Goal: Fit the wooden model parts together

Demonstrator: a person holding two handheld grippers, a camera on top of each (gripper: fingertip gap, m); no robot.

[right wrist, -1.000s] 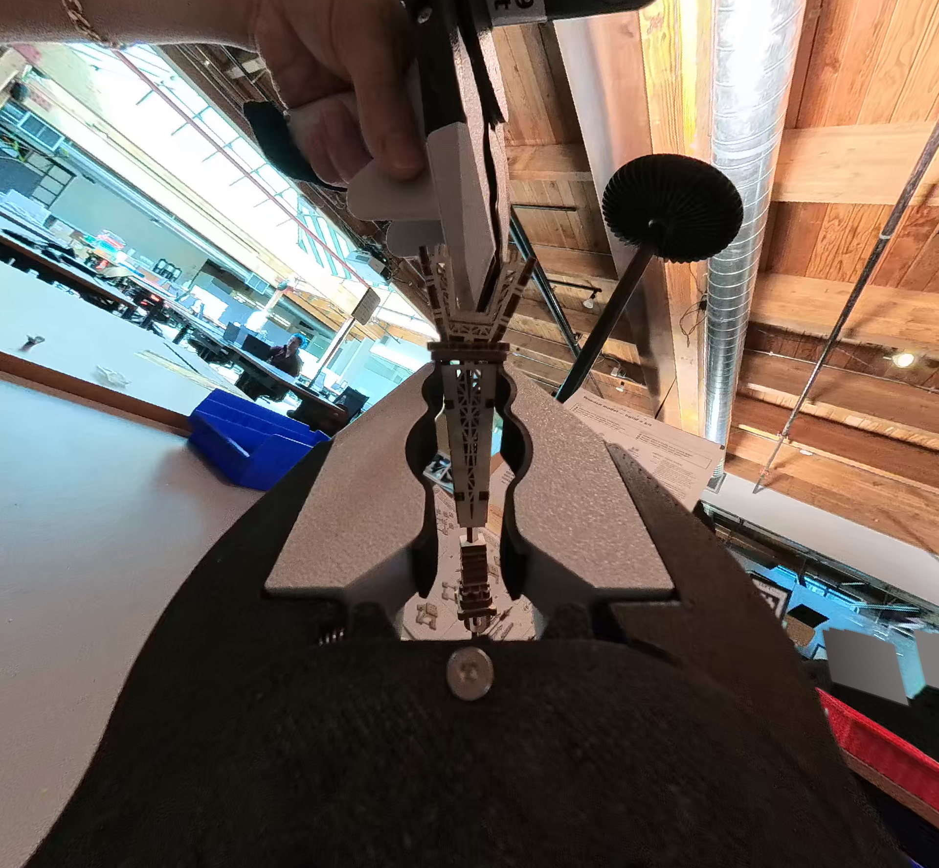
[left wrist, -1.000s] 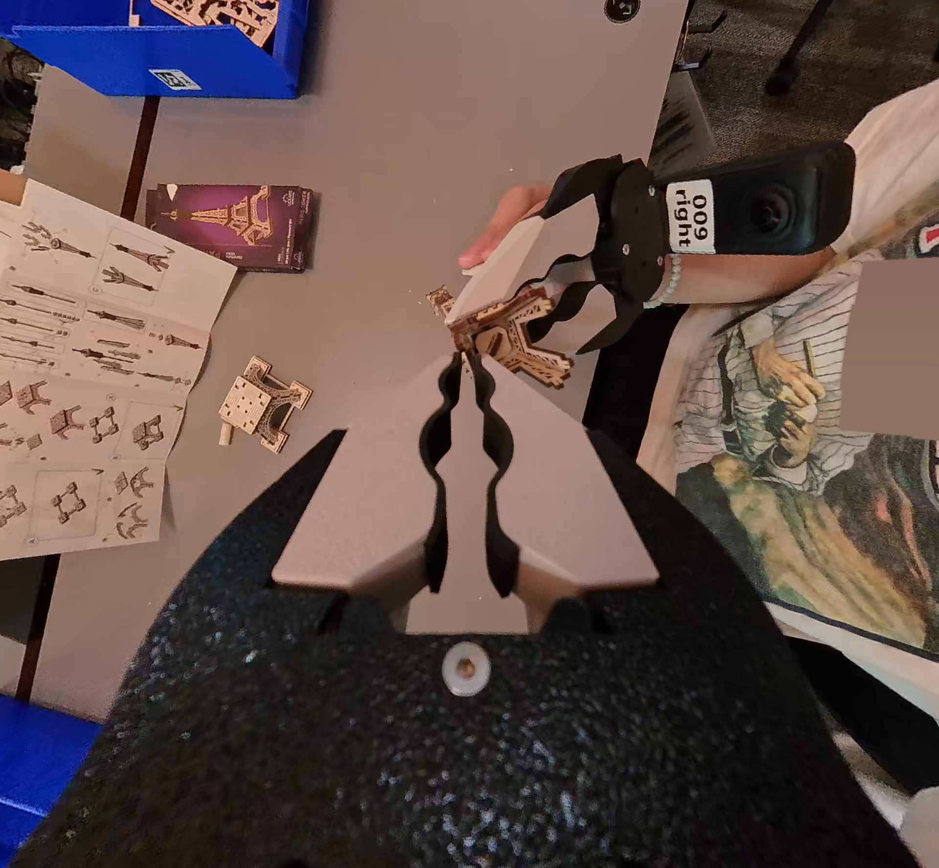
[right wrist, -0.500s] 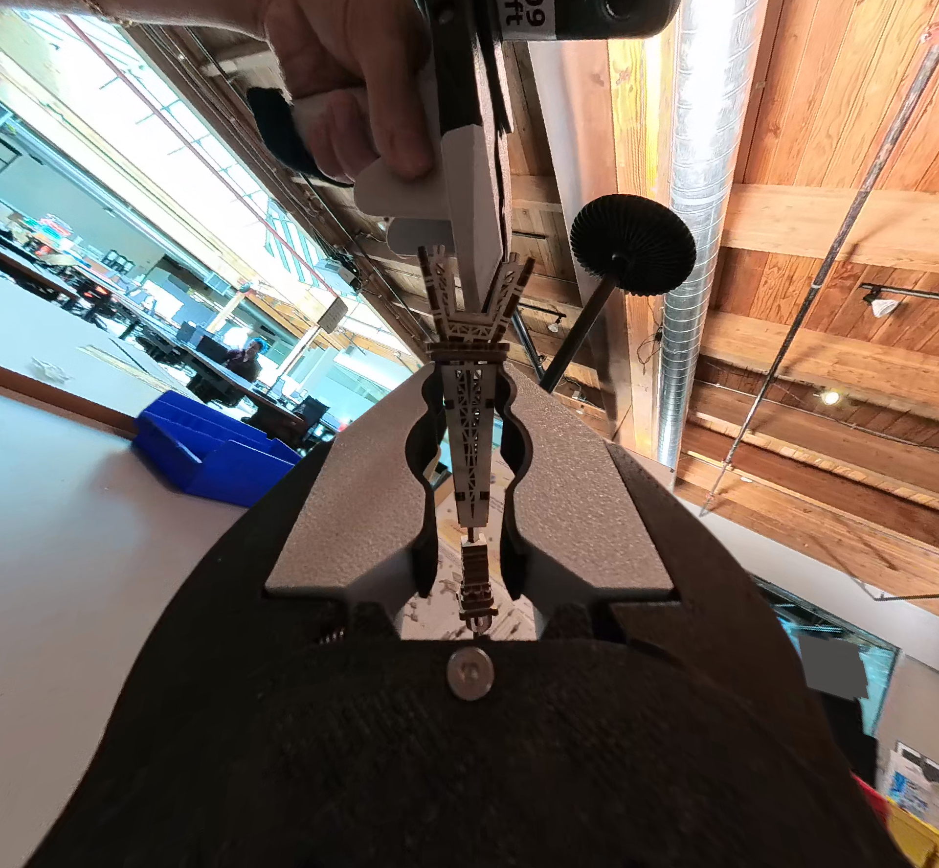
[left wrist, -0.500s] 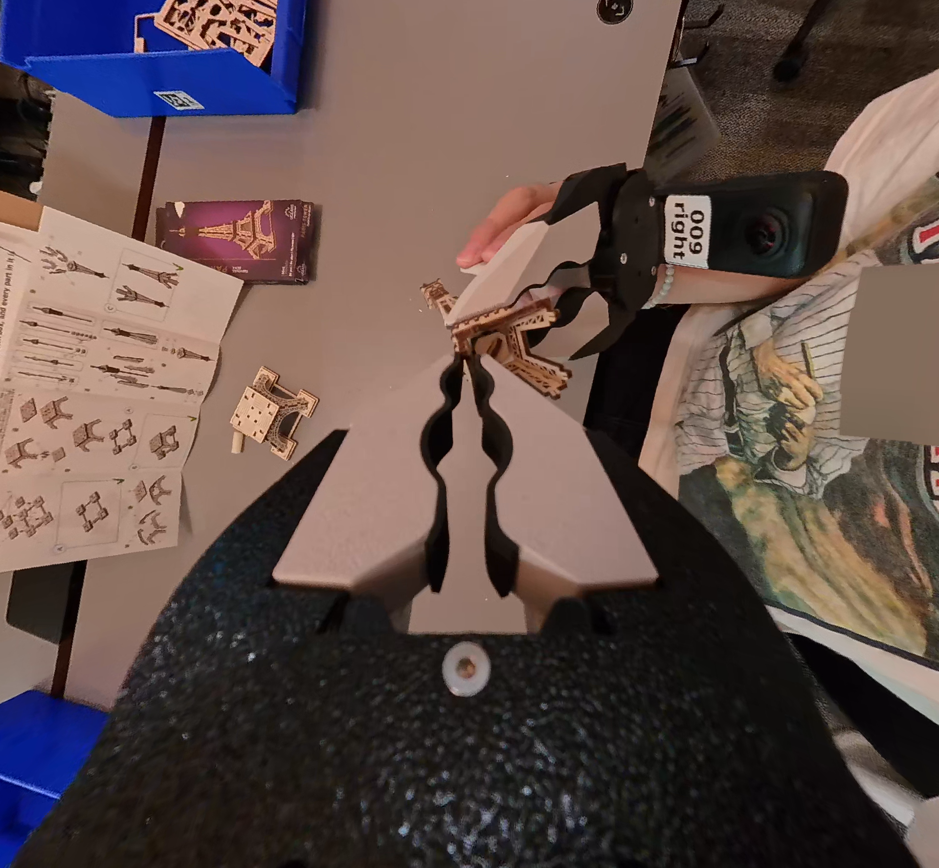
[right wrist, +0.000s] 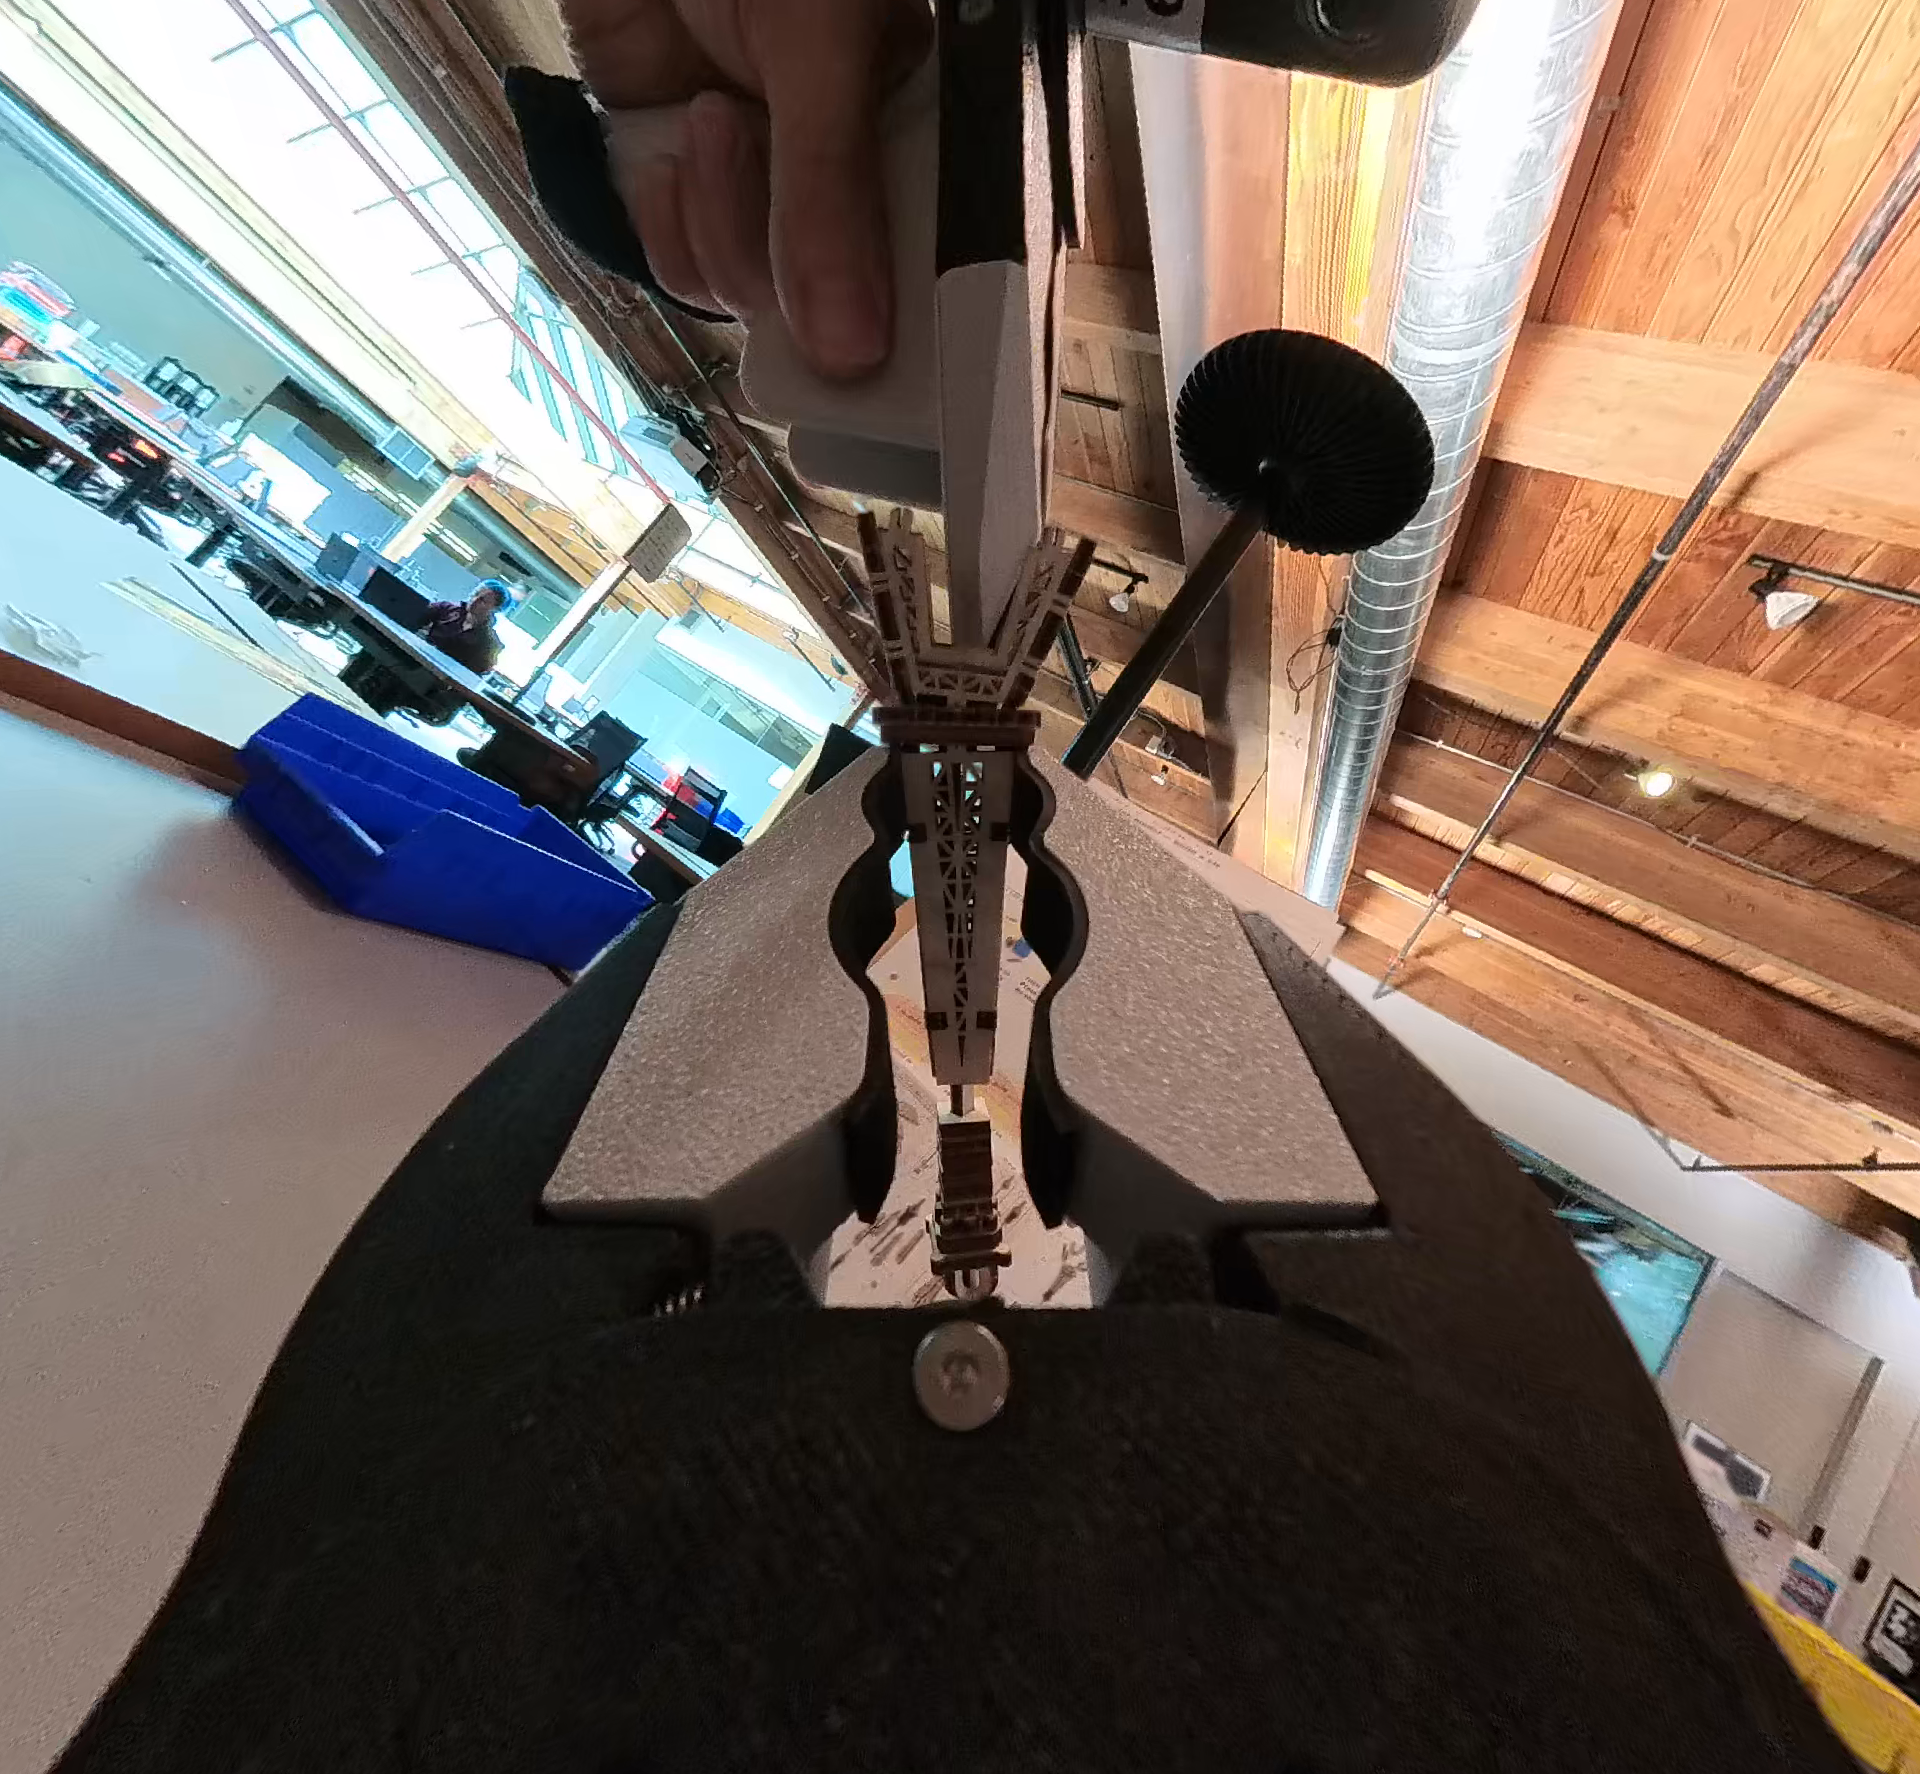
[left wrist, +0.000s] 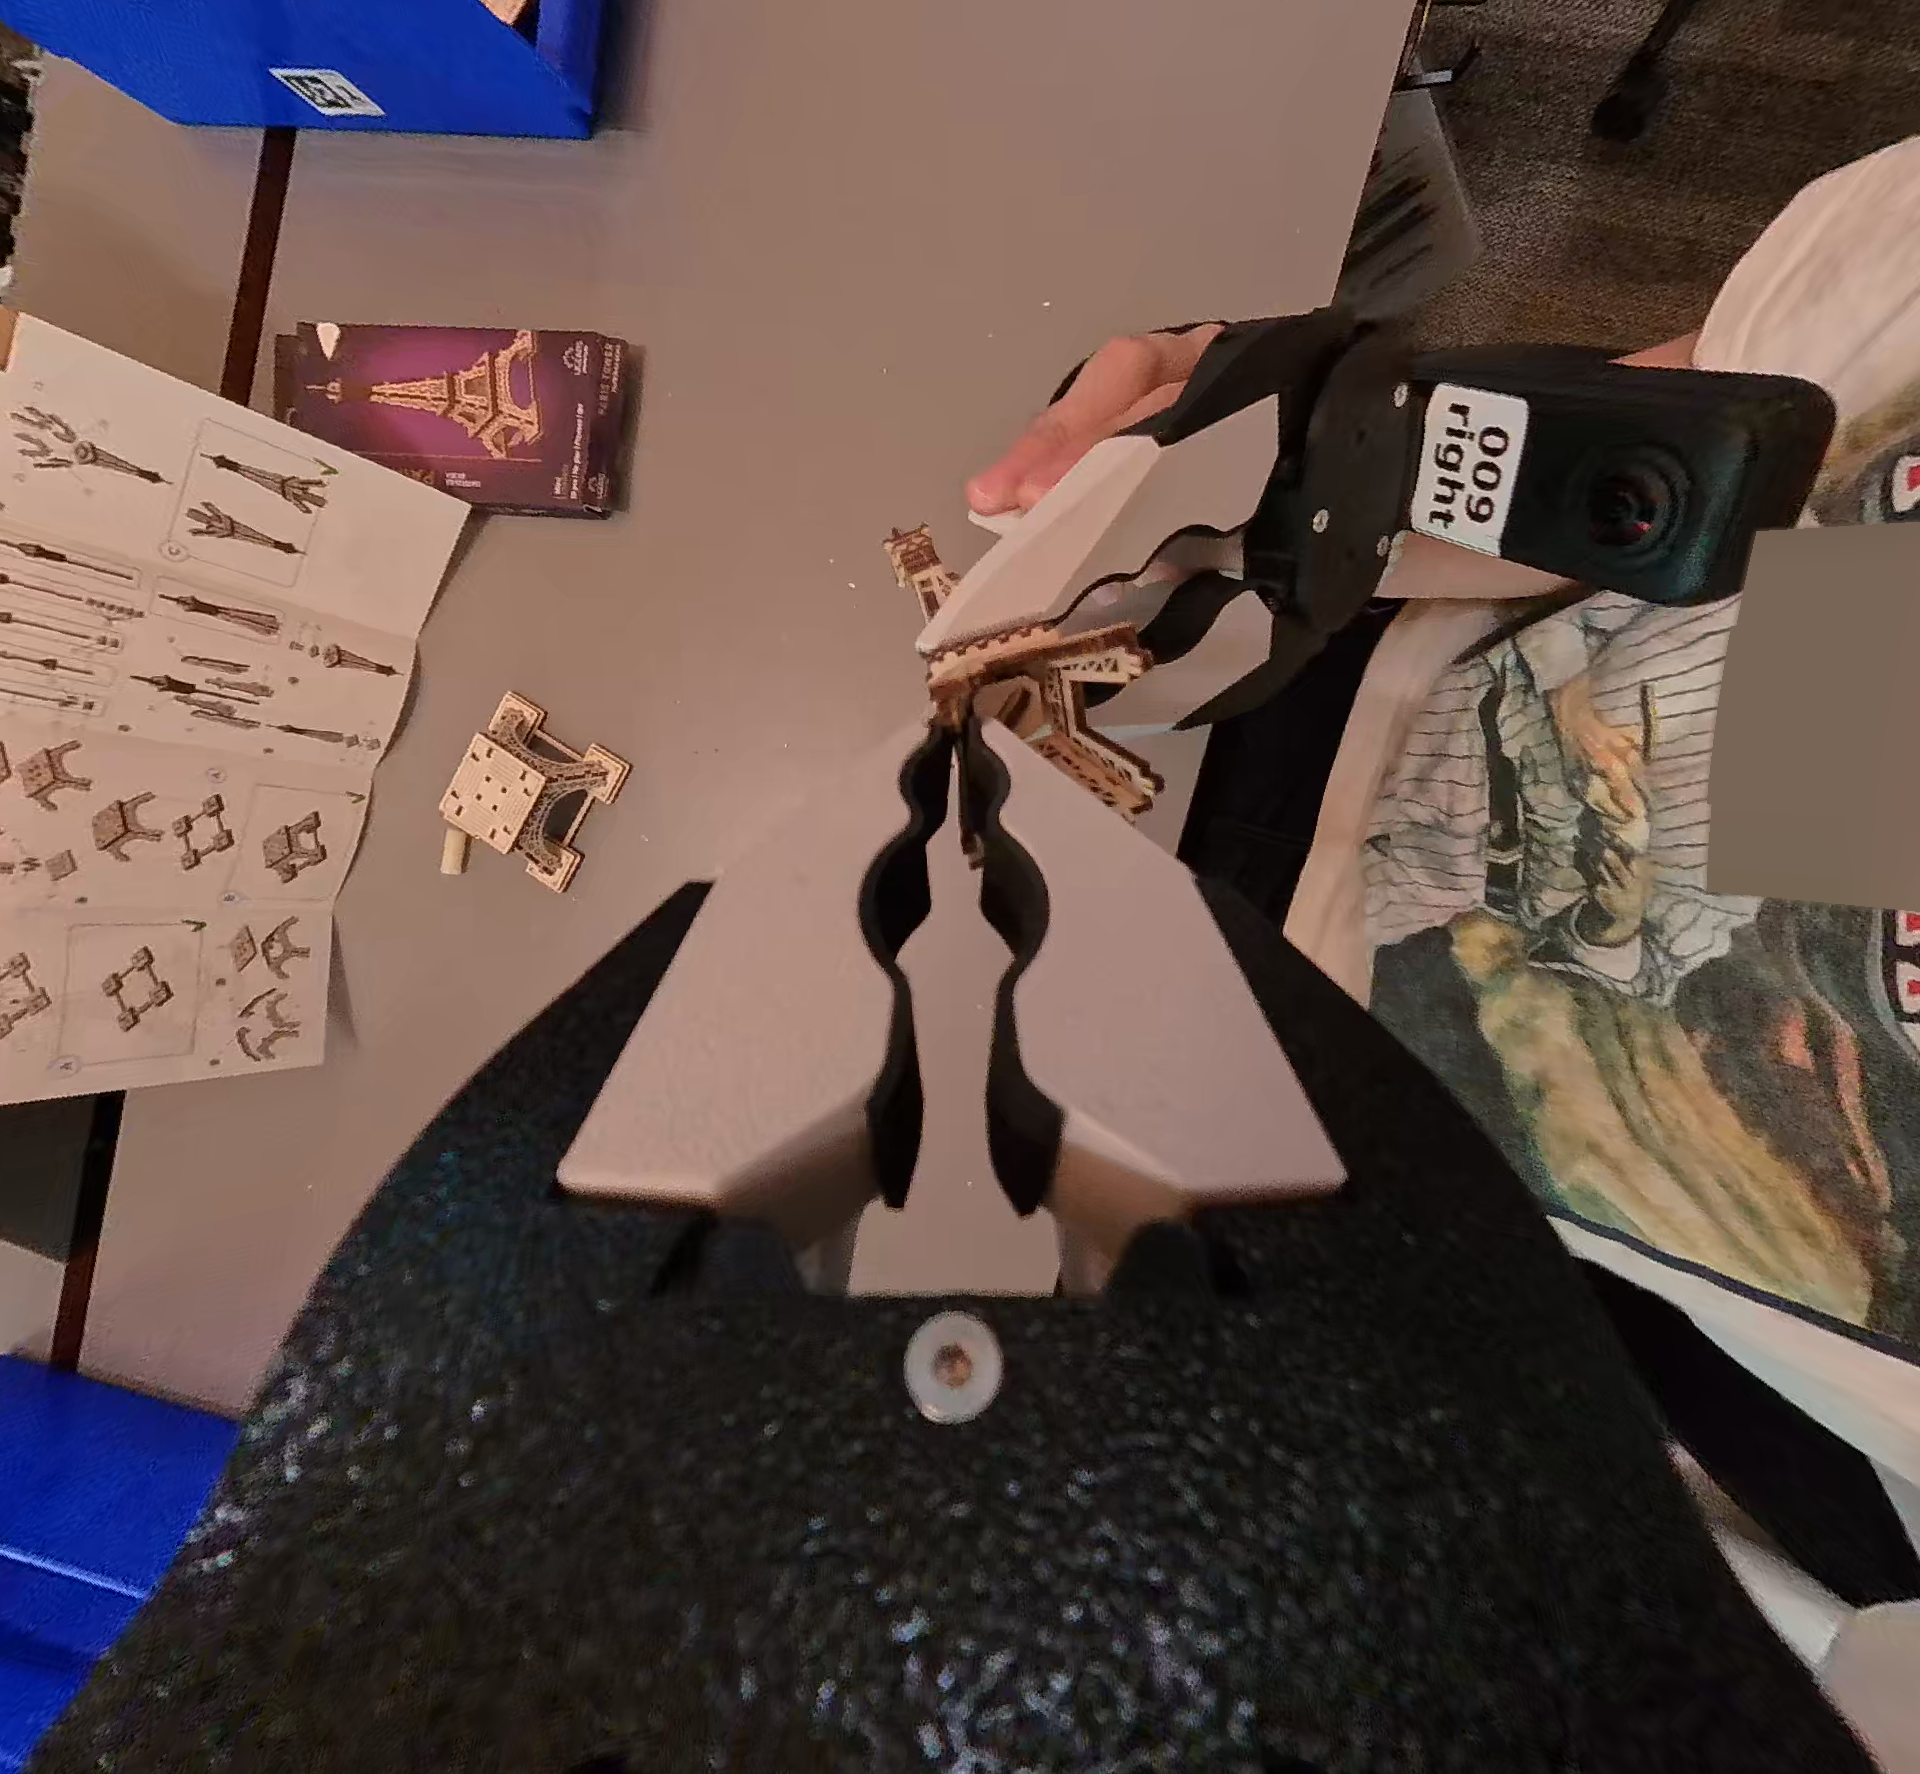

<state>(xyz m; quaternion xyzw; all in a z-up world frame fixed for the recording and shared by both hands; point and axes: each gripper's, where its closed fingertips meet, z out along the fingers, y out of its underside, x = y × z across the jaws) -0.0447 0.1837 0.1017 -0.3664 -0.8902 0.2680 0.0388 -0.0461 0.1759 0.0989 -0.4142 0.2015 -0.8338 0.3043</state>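
Left gripper (left wrist: 958,748), fingers nearly together, pinching a leg of the pale laser-cut wooden lattice tower (right wrist: 961,903). Right gripper (right wrist: 961,768), fingers clamped on the tower's tapering shaft (spire toward its camera), meets it at 12 o'clock. At 9 o'clock on the grey worktop (left wrist: 831,218): small wooden arched base piece (left wrist: 530,794), then folded paper instruction sheet (left wrist: 177,716); at 11 o'clock, blue plastic bin (left wrist: 312,31).
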